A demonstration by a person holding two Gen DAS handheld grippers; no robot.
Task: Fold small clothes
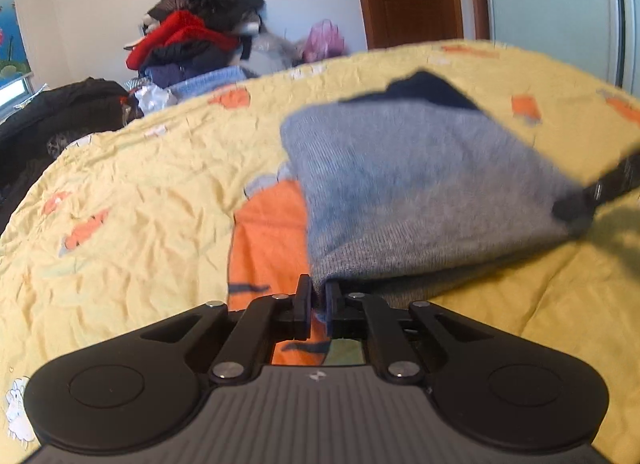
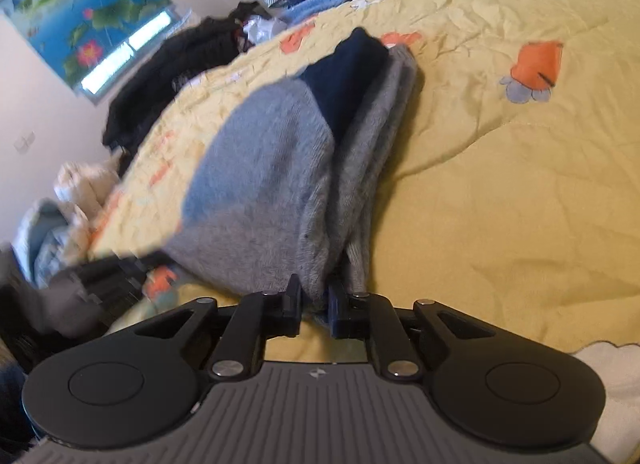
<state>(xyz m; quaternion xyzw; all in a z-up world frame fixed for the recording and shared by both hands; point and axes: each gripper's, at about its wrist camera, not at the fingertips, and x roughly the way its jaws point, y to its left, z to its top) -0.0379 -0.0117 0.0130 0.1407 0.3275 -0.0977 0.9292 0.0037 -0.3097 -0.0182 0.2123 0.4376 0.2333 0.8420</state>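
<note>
grey knit garment (image 1: 400, 183), navy-trimmed, lifted, partly folded.

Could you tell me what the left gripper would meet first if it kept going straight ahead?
The grey garment already pinched in the left gripper; past it, probably the yellow quilt, though depth is unclear.

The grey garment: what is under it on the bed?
Under the grey garment lies the yellow quilt; an orange patch runs beneath its edge. The rest underneath is covered. The left gripper and right gripper pinch it.
</note>
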